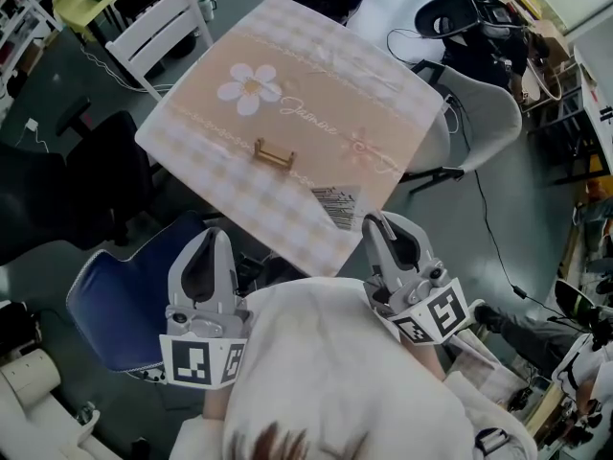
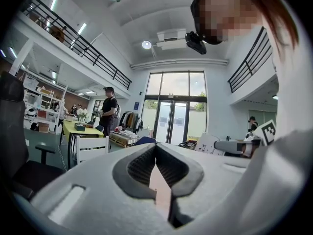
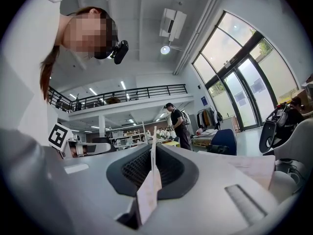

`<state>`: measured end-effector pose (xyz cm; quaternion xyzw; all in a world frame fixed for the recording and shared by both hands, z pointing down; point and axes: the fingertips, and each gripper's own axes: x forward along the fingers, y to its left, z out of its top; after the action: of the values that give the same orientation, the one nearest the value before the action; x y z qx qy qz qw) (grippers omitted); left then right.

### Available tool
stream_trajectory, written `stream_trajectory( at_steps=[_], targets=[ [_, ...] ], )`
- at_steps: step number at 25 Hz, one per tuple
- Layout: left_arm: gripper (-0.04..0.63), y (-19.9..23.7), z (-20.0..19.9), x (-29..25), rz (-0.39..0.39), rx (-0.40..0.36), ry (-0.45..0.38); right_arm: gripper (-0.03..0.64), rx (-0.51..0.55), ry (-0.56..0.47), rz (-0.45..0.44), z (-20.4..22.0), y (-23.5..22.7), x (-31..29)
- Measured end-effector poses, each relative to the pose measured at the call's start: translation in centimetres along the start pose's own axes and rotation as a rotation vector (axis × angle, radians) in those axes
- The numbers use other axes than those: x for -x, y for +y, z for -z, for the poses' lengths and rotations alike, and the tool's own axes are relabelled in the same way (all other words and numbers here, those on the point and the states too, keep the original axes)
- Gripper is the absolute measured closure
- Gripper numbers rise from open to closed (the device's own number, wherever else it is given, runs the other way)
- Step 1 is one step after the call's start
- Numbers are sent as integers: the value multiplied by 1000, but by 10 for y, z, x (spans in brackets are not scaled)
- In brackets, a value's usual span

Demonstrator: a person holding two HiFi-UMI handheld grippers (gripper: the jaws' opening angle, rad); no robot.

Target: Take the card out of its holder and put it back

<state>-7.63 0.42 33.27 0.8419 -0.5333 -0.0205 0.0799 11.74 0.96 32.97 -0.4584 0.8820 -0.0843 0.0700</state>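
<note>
One grip matters: your right gripper (image 1: 379, 224) is clamped on the card (image 1: 337, 205), the gold holder (image 1: 273, 155) lies ahead and to its left on the tablecloth (image 1: 316, 94), and your left gripper (image 1: 213, 240) is pinched closed at the near edge.

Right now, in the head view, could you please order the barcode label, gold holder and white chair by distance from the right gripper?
1. barcode label, by the right gripper's tips
2. gold holder, middle of the tablecloth
3. white chair, top left
</note>
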Motion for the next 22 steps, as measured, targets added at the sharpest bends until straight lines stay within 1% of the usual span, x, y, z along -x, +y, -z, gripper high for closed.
stream_trajectory(
  at_steps=[3,8,13,17,22],
  targets=[
    [595,-2,1,-1,0,-25,15,597,-1,1,2,0,0,0],
    [595,1,-4,1,5,27,-25,597,-3,-3,2,-1,-1,0],
    [595,3,-3,2,-9,24,-21,597,-5,-5,-1,-1,-1,0],
    [595,13,-5,3,-41,40,-30,597,-8,0,5,1,-2,0],
    [595,15,-5,1,-43,37,-23,598,-11,7,11,2,-5,1]
  ],
)
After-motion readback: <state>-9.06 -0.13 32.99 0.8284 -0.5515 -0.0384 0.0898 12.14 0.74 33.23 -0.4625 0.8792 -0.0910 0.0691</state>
